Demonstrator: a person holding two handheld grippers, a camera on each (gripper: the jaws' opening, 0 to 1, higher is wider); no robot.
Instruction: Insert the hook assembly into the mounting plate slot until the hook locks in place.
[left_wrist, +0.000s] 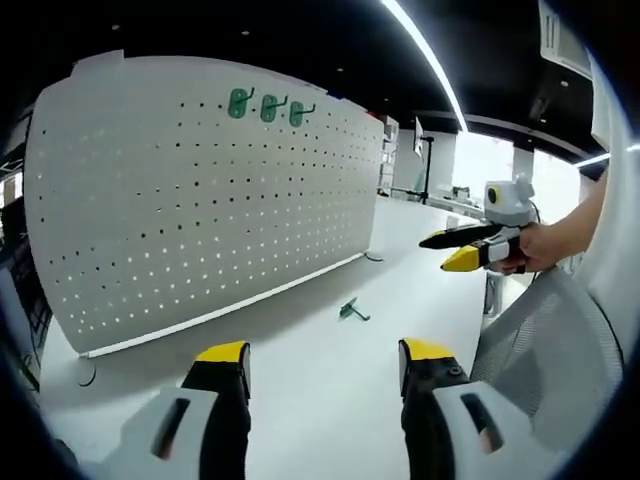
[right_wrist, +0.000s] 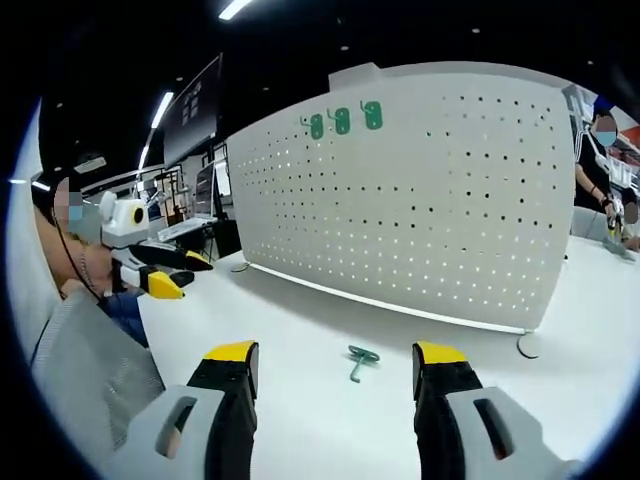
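Hook assembly (right_wrist: 361, 359), small and green, lies flat on the white table (right_wrist: 300, 330), out in the open between my near edge and the foot of the pegboard, touching neither tool. My right gripper (right_wrist: 334, 368) hangs just short of it, jaws apart with nothing between them. My left gripper (left_wrist: 322, 365) is likewise spread and empty, the same hook (left_wrist: 351, 311) lying a little beyond it. Farther back the white perforated mounting plate (left_wrist: 200, 190) stands upright on the table, with three green hooks (left_wrist: 267, 106) already hung in a row near its top edge.
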